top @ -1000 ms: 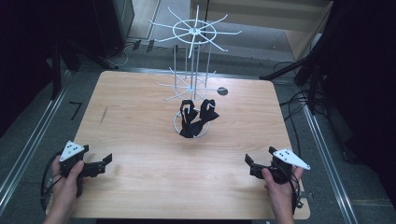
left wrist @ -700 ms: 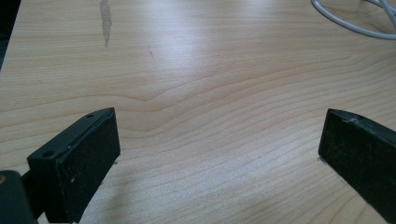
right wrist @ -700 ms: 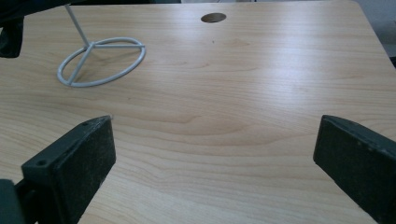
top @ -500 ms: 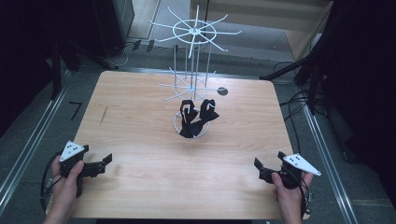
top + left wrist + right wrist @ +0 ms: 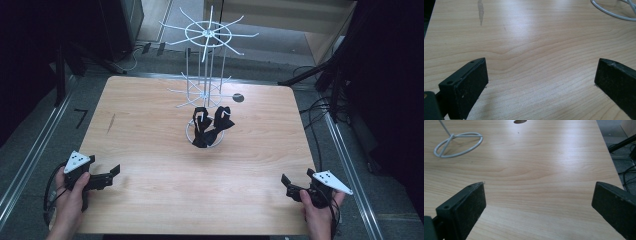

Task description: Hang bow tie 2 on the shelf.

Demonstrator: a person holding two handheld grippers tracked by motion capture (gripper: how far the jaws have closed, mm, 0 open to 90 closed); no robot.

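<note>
The left gripper (image 5: 107,175) and right gripper (image 5: 292,186) are hovering at the near corners of the wooden bench (image 5: 150,145), jaws spread wide on nothing. Black straps (image 5: 210,125) are hanging on the white wire rack (image 5: 207,65) at the bench's middle, well apart from both.

The left gripper (image 5: 116,171) sits low at the near left of the worktop (image 5: 150,135), jaws spread wide, gripped by the left hand (image 5: 70,192). The right gripper (image 5: 285,181) sits at the near right, jaws equally wide, in the right hand (image 5: 315,210).

Black straps (image 5: 210,126) at white rack's (image 5: 206,60) base
</note>
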